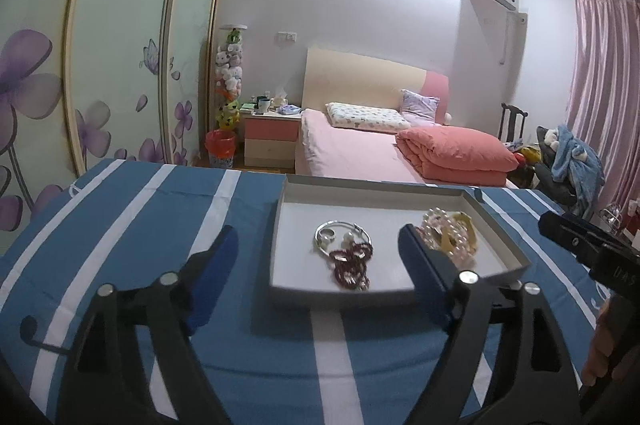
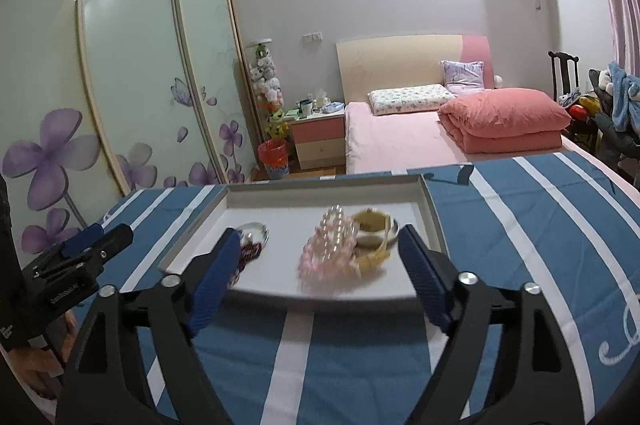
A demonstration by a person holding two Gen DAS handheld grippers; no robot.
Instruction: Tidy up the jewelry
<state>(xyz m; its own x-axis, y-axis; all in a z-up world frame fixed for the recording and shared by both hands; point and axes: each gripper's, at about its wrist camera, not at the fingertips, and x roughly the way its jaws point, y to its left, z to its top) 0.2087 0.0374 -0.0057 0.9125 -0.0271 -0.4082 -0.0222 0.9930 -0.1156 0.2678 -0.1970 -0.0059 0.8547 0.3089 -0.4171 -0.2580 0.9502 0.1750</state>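
Jewelry is sitting in the shallow white tray at mid-frame on the blue striped cloth: silver bangle and dark red bead bracelet toward the tray's left, pink pearl bracelet and yellow-strap watch toward its right. I'm holding my left gripper with fingers spread wide and nothing between them, hovering at the tray's near edge; my right gripper is likewise gaping and empty, its blue pads framing the pearls and watch from the near side. Risks from here, as I judge them: the pearl strands are lying against the watch strap, so closing on one is likely dragging the other along. Same on the left, where red beads are overlapping the bangle and looking tangled with some small metal piece, too small to tell. The tray is light-looking card, so a low pad catching the near rim could be shoving or tipping it. Both grippers are working close together, so they could be bumping over the tray.
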